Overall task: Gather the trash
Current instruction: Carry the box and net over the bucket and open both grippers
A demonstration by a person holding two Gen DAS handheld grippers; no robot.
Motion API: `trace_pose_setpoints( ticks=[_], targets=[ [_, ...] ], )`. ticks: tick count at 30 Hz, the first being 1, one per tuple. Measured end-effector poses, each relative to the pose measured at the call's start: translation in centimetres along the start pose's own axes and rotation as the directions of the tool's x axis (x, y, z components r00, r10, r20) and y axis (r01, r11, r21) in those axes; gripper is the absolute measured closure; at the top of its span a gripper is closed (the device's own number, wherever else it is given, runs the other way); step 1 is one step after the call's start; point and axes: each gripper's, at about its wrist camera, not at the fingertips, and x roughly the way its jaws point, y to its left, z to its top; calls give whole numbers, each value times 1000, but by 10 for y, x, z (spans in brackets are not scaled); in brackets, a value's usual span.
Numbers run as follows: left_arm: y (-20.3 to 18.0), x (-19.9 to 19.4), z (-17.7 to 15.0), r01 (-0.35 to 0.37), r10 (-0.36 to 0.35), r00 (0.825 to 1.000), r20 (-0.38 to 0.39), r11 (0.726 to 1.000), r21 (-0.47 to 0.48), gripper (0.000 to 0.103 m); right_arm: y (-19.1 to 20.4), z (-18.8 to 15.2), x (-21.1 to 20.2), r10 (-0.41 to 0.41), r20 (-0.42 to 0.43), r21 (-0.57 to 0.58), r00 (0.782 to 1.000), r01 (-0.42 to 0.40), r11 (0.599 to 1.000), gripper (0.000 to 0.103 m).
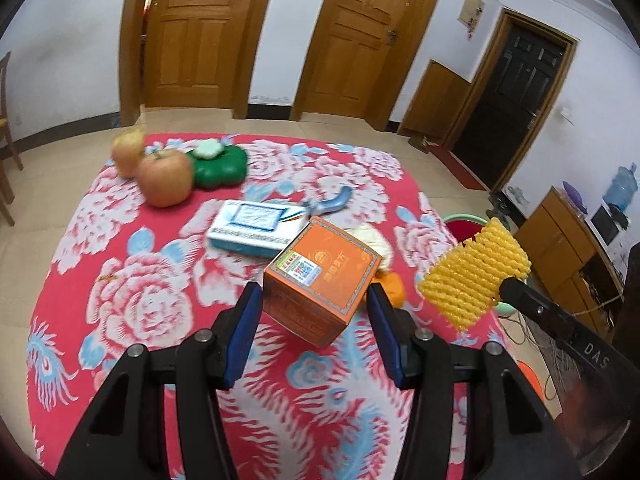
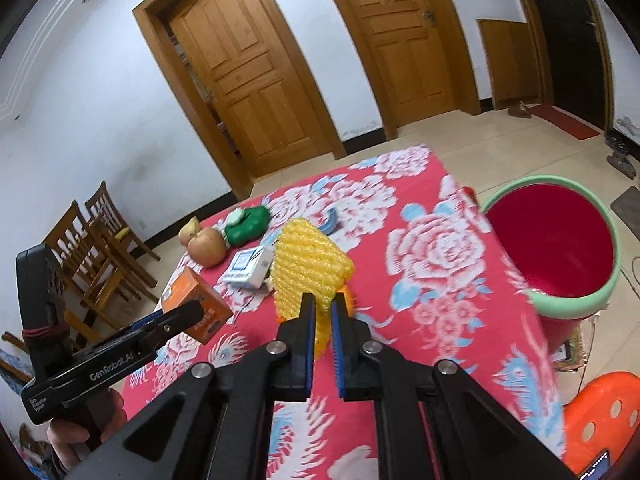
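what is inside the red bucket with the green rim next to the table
The red bucket with the green rim shows only bare red inner wall in the right wrist view. Its near rim hides the bottom, so trash lying there cannot be ruled out.

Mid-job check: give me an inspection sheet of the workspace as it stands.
Surface: table under red floral cloth.
Job's things: orange box in left gripper; yellow foam net in right gripper; bucket beside table, red inside.
Clutter: two apples, green case, white-blue box, blue strip.
Grippers: both shut on loads, lifted above the cloth.
Cables: wires on floor right of table.
Surroundings: wooden doors, chairs, orange stool.
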Motion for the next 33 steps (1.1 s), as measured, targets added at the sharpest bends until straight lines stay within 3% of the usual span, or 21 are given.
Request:
trace_pose_setpoints(
  ticks=[17,19,21,24,29,33],
  targets=[
    [-94,43,22,108,-101,994,-51,983,149,49,-102,22,-39,-160,97,170,982,142,975,94],
    [-107,52,26,120,-110,992,-65,979,165,51,-117,24,-41,-183,97,199,978,161,967,93],
    [-119,61,28,136,-123,989,-80,974,182,63,-128,25,-43,-202,97,222,975,177,959,93],
    [-139,79,31,161,-142,984,-107,966,200,63,-148,26,-42,-237,89,252,967,208,945,93],
    [-160,101,29,174,-145,979,-141,959,223,64,-175,25,-32,-270,62,281,961,243,929,93],
    [-162,104,29,126,-96,987,-129,961,246,64,-194,24,-23,-265,46,305,963,239,922,93]
  ],
)
